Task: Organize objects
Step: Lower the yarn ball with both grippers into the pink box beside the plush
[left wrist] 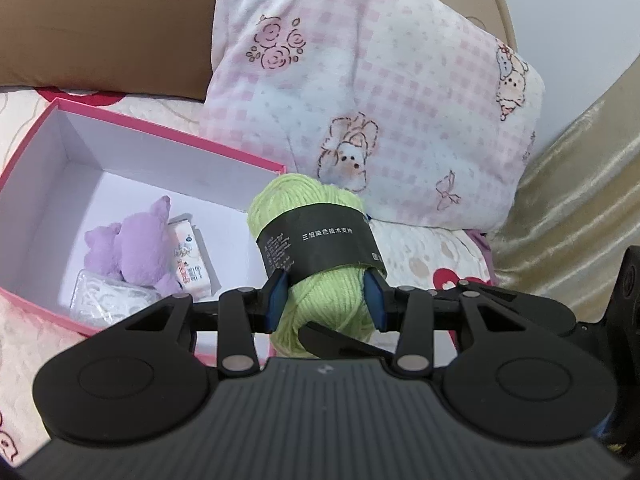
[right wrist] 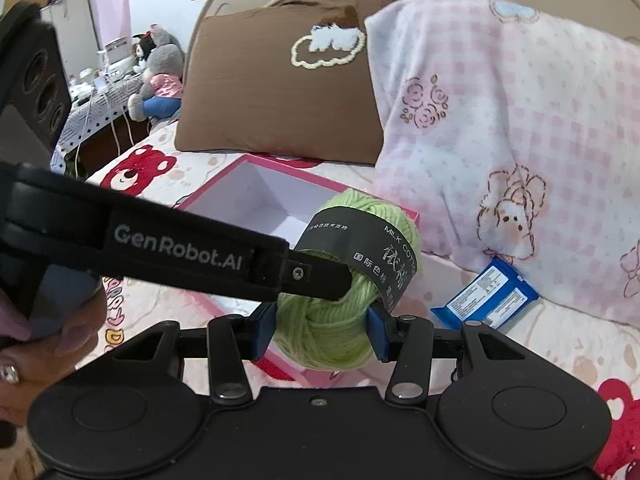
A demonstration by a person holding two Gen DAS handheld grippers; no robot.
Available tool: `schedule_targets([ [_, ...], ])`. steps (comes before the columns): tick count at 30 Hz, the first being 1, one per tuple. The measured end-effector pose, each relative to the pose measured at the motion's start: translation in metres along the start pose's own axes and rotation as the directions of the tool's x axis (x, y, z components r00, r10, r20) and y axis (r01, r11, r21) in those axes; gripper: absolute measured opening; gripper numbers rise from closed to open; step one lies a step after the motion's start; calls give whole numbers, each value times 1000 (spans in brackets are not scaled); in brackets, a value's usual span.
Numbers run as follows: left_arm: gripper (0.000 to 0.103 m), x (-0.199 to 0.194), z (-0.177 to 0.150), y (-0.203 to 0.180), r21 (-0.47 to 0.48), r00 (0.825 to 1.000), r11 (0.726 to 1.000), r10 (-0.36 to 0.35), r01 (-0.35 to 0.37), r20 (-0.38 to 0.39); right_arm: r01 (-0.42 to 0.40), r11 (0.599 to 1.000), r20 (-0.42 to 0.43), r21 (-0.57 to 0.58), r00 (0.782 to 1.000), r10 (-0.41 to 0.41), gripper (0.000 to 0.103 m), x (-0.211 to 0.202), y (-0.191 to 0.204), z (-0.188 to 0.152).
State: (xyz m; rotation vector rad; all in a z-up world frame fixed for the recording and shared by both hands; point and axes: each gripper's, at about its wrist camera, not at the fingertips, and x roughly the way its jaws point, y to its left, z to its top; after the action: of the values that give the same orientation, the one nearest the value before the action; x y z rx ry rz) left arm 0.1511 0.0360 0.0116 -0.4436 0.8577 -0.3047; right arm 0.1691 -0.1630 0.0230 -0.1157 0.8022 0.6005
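A ball of light green yarn [left wrist: 320, 280] with a dark paper band around its middle is held by both grippers at once, above the near right corner of a pink box [left wrist: 160, 136] that lies open on a bed. In the left wrist view, the left gripper [left wrist: 326, 300] is seen clamped on the yarn, its blue pads [left wrist: 276, 300] pressed against the two sides of the ball just below the band. In the right wrist view, the right gripper [right wrist: 322, 330] is closed on the lower part of the same ball, with a blue pad [right wrist: 378, 332] against each side; the black finger of the left gripper is seen crossing in from the left and meeting the yarn under the band. A hand [right wrist: 52, 332] is partly visible at the left edge of that view.

Inside the white-lined box, a purple plush toy [left wrist: 132, 248], a small packet of tissues [left wrist: 190, 262] and a clear wrapped pack [left wrist: 108, 300] are gathered in one corner. Behind the box, a brown pillow [right wrist: 276, 80] and a pink checked pillow [left wrist: 380, 92] are propped against the headboard. A blue packet [right wrist: 490, 296] lies on the bedsheet [right wrist: 160, 176] just below the pink pillow, to the right of the yarn.
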Motion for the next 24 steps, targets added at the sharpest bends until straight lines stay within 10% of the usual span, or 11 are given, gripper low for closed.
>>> schedule_targets([
  [24, 40, 47, 8, 103, -139, 989, 986, -107, 92, -104, 68, 994, -89, -80, 993, -75, 53, 72, 31, -4],
])
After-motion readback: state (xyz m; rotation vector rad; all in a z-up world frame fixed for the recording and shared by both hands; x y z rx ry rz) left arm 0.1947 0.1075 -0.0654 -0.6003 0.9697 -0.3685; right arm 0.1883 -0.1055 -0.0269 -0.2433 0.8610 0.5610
